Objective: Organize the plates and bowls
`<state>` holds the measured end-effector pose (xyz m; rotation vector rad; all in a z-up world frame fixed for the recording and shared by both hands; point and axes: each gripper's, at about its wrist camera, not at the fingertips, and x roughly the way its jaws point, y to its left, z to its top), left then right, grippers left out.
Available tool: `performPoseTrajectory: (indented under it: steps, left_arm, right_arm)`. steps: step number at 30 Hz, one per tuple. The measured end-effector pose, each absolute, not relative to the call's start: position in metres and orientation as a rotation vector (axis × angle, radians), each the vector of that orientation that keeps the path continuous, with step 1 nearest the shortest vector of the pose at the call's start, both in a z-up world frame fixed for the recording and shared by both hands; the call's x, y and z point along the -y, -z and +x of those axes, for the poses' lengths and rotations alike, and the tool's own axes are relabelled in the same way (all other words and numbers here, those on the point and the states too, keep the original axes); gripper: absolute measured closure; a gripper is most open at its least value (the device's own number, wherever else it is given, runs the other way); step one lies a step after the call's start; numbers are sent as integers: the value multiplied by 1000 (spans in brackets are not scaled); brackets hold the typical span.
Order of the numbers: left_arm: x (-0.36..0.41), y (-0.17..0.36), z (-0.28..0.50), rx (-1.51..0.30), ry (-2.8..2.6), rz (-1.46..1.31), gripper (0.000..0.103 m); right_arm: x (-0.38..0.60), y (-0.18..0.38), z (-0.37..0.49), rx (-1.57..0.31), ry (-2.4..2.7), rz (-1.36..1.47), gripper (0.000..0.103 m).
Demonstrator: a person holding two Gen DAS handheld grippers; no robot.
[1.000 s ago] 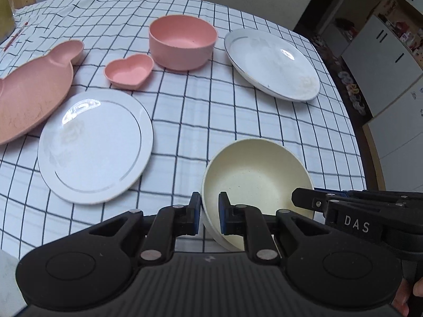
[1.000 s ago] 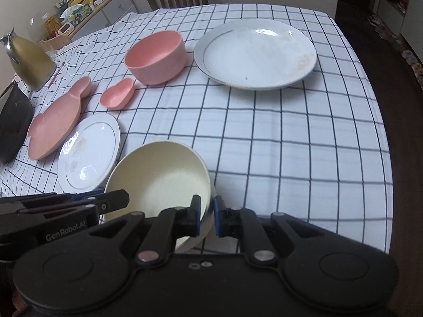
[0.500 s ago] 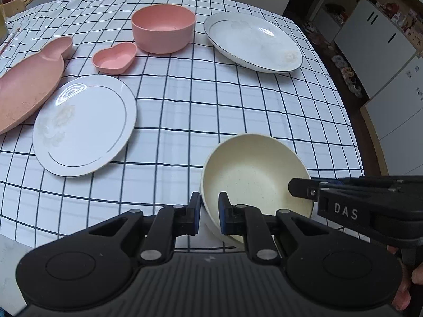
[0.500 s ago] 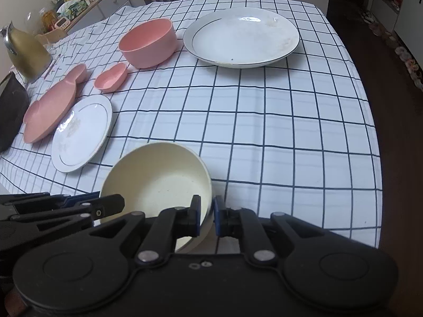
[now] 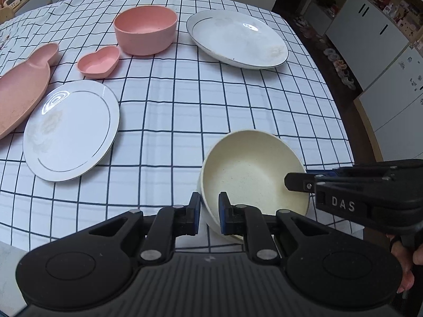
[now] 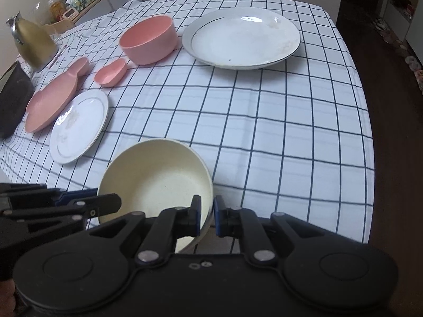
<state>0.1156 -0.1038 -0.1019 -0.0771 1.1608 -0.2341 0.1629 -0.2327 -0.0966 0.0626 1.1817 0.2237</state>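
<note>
**Both grippers clamped on the cream bowl's rim**

The cream bowl [image 5: 252, 169] was at the near edge of the checked table [image 5: 185, 105], tilted, its near side raised off the cloth. The left gripper [image 5: 208, 212] had its jaws clenched on the bowl's near-left rim, one pad inside and one outside. The right gripper [image 6: 206, 218] gripped the opposite rim the same way, its jaws closed tight on the wall.

Farther back, a small white plate [image 5: 71, 129] lay left of centre, beside a long pink tray [image 5: 21, 97]. Behind them sat a pink heart dish [image 5: 99, 62] and a pink bowl [image 5: 145, 30], close together. A large white plate [image 5: 238, 38] lay at the far right, just beside the pink bowl. A gold kettle [image 6: 33, 42] stood at the far left edge.
</note>
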Motion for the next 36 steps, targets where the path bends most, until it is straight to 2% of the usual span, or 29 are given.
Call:
performPoseTrajectory:
  steps: [9, 16, 20, 26, 28, 32, 35, 36]
  left_arm:
    - [95, 112, 103, -1197, 243, -75, 89]
    - [89, 105, 103, -1180, 247, -82, 89]
    - [80, 93, 107, -1154, 240, -100, 89]
    - [71, 72, 129, -1085, 215, -122, 88]
    - [68, 66, 140, -1066, 197, -121, 86]
    - [62, 59, 159, -1027, 153, -130, 69]
    - [57, 54, 174, -1000, 117, -134, 48]
    - [56, 52, 179, -991, 105, -137, 45]
  right_arm:
    - [224, 102, 150, -1234, -244, 56, 93]
    - [226, 100, 152, -1247, -235, 84, 80]
    - [230, 84, 161, -1207, -249, 69, 77]
    - [229, 59, 189, -1127, -270, 33, 64]
    - [227, 53, 200, -1105, -279, 16, 61]
    - [224, 44, 224, -1070, -298, -4, 57]
    - [224, 38, 242, -1048, -320, 5, 47]
    - [224, 36, 248, -1040, -327, 7, 41]
